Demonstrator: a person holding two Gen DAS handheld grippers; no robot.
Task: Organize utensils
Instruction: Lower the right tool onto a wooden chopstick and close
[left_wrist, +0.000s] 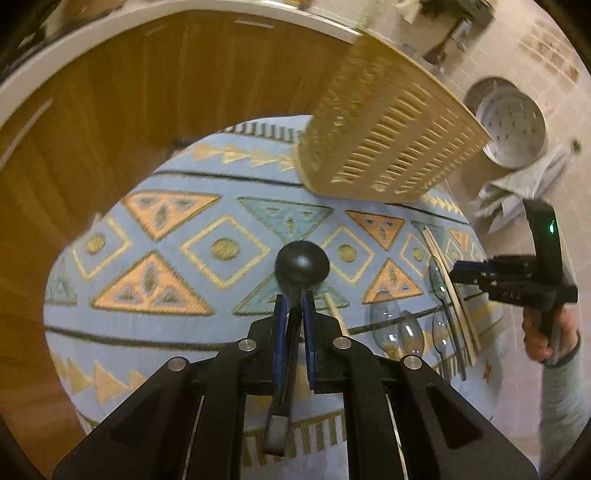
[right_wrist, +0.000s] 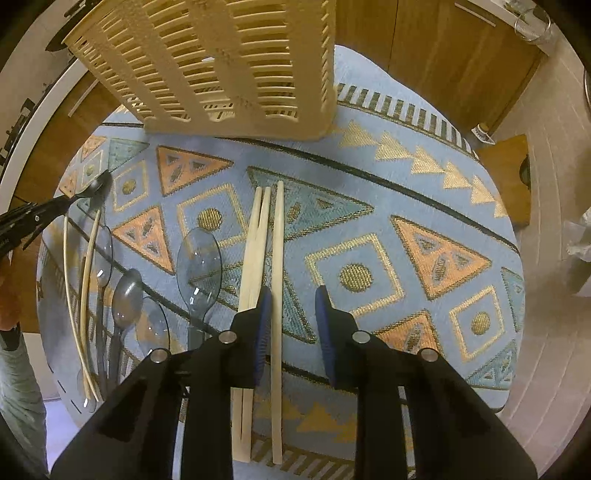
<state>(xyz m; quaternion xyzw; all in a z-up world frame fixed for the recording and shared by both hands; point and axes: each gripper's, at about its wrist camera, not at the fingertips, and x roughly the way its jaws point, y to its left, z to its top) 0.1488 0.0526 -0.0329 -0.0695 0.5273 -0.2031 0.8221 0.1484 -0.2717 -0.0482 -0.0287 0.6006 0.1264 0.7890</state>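
Observation:
My left gripper (left_wrist: 294, 295) is shut on a black spoon (left_wrist: 301, 264), bowl forward, held above the patterned blue cloth (left_wrist: 184, 332). It also shows in the right wrist view (right_wrist: 92, 190). My right gripper (right_wrist: 291, 295) is open and low over the cloth (right_wrist: 388, 206), with wooden chopsticks (right_wrist: 277, 258) lying between and beside its left finger (right_wrist: 264, 314). A beige slotted utensil basket (left_wrist: 388, 140) stands at the far side of the cloth; it also shows in the right wrist view (right_wrist: 221, 62). Several clear plastic spoons (right_wrist: 199, 266) lie left of the chopsticks.
Another chopstick pair (right_wrist: 83, 295) lies at the cloth's left edge. Clear spoons (left_wrist: 384, 321) and chopsticks (left_wrist: 458, 295) lie by the right gripper (left_wrist: 465, 275) in the left wrist view. Wooden cabinets (left_wrist: 129, 110) stand behind. A metal steamer tray (left_wrist: 513, 125) and a towel (left_wrist: 517, 188) lie on the tiled floor.

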